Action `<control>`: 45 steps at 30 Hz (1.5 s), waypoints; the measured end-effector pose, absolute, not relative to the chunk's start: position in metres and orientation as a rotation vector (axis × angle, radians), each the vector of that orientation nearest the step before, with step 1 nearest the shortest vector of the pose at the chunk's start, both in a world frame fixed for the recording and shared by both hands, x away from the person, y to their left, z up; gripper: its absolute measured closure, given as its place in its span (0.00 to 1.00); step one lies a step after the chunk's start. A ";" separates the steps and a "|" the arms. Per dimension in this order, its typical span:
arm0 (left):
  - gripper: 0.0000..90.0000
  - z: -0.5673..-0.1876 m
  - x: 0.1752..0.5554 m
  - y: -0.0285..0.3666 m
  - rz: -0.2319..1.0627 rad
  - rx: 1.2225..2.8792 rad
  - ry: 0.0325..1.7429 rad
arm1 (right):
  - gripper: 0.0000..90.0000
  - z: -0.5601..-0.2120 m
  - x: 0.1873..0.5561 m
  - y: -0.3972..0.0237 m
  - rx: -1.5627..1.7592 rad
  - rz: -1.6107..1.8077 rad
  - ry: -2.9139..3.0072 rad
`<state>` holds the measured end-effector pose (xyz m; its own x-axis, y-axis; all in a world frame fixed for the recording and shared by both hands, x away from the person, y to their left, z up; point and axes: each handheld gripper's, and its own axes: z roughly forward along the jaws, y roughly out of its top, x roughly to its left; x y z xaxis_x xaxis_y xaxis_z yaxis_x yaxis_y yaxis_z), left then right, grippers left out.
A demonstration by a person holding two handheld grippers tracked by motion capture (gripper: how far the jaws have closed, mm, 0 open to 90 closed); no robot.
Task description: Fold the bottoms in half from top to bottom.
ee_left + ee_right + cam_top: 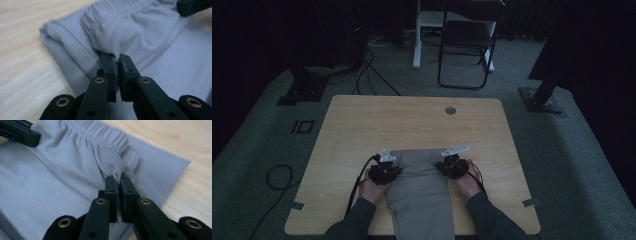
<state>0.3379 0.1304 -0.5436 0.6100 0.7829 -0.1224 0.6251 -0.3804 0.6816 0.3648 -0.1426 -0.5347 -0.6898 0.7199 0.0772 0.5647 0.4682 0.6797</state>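
A grey pair of trousers (419, 192) lies folded on the wooden table (412, 120), its elastic waistband toward the far side and its lower part hanging over the near edge. My left gripper (387, 167) sits at the waistband's left corner. In the left gripper view its jaws (116, 58) are shut on a pinch of the grey cloth (140, 27). My right gripper (452, 164) sits at the waistband's right corner, and its jaws (116, 179) are shut on a bunched fold of the waistband (105, 135). Each gripper view catches the tip of the other gripper in a top corner.
A round cable hole (450, 110) is near the table's far edge. Bare wood stretches beyond the trousers and to both sides. A folding chair (467, 40), black stand feet (304, 92) and loose cables lie on the dim carpet behind and left.
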 end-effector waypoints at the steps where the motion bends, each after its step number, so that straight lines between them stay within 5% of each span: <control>1: 0.94 -0.544 0.337 0.130 0.293 2.123 1.101 | 0.96 -0.538 0.365 -0.142 1.111 1.013 2.503; 14: 0.94 -0.547 0.345 0.129 0.348 2.116 1.088 | 0.96 -0.542 0.370 -0.139 1.101 1.000 2.494; 45: 0.94 -0.545 0.447 0.117 0.463 2.091 1.204 | 0.96 -0.542 0.463 -0.129 1.264 0.971 2.363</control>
<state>0.4472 0.1167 -0.5447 0.5109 0.8593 -0.0253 0.6211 -0.3486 0.7020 0.4625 -0.1294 -0.5419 -0.5729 0.8176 0.0583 0.6223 0.3876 0.6800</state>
